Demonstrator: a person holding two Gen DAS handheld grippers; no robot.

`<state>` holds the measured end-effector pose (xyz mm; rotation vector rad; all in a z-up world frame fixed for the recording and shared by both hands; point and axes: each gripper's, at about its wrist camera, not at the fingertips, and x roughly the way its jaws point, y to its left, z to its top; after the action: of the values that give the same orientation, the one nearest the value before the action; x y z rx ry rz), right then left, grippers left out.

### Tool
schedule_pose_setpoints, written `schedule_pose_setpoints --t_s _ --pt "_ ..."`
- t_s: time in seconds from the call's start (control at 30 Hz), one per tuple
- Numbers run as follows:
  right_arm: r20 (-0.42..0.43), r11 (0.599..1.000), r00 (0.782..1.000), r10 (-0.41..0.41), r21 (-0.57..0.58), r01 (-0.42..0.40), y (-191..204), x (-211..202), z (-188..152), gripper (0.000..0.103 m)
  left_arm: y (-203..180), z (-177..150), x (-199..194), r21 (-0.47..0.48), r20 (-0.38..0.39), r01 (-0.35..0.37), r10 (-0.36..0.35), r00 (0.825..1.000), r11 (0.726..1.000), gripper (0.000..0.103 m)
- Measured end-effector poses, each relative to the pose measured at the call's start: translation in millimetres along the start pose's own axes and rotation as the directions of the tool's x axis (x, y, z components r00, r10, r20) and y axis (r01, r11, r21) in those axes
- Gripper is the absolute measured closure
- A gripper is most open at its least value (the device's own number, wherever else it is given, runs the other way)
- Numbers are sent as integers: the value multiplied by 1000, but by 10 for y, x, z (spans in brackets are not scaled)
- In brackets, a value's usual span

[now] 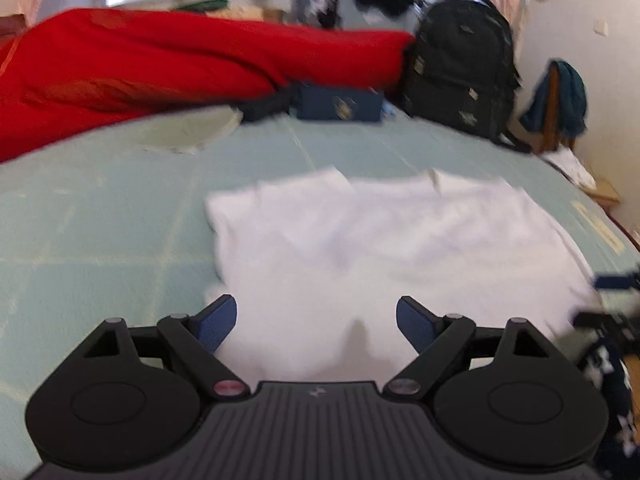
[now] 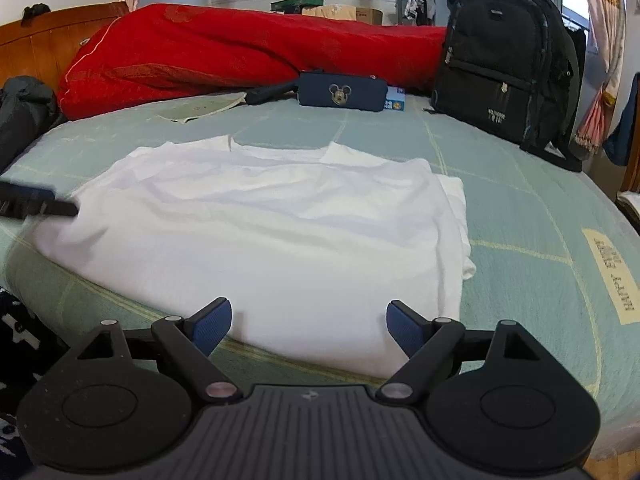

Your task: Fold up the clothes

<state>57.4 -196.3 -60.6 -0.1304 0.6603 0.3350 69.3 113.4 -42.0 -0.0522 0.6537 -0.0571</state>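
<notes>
The left gripper (image 1: 316, 322) has its jaws spread wide with nothing between them, its ribbed blue pads (image 1: 218, 322) hanging over the near hem of a white shirt (image 1: 360, 240). The right gripper (image 2: 309, 326) is spread just as wide and empty, its pads above the shirt's near edge where it meets the bed. The shirt is soft, lightly creased cotton, partly folded into a rough rectangle, with a sleeve tucked along its 3 o'clock side in the right wrist view. It lies flat on a pale green bedsheet (image 2: 520, 208) crossed by thin cream lines. At 12 o'clock beyond the shirt sits a dark blue case (image 2: 342, 96) with a cartoon mouse badge, and behind it a bulky, glossy red quilt (image 2: 224, 52). At 2 o'clock a black backpack (image 2: 504, 64) stands upright on the sheet. A wooden headboard (image 2: 44, 48) rises at 10 o'clock.
</notes>
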Motion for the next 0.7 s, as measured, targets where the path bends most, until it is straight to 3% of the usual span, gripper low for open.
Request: schedule_pose_setpoints --t_s 0.1,0.23,0.43,0.57,0.7 --pt "11 999 1000 -18 -34 19 80 -45 38 14 227 63 41 40 31 -90 89 996 995 19" --pt "8 998 999 -34 -54 34 156 -35 89 13 544 55 78 68 17 -204 203 979 977 19" --pt "-13 996 1000 -28 -80 27 328 97 176 13 713 -33 270 67 -36 -135 138 990 989 19" --pt "-24 990 999 -29 -137 26 477 138 211 13 683 -39 324 74 -19 -72 73 997 995 19" --pt "-28 985 999 -40 -170 35 555 161 237 13 553 -25 339 158 -2 -57 58 998 986 18"
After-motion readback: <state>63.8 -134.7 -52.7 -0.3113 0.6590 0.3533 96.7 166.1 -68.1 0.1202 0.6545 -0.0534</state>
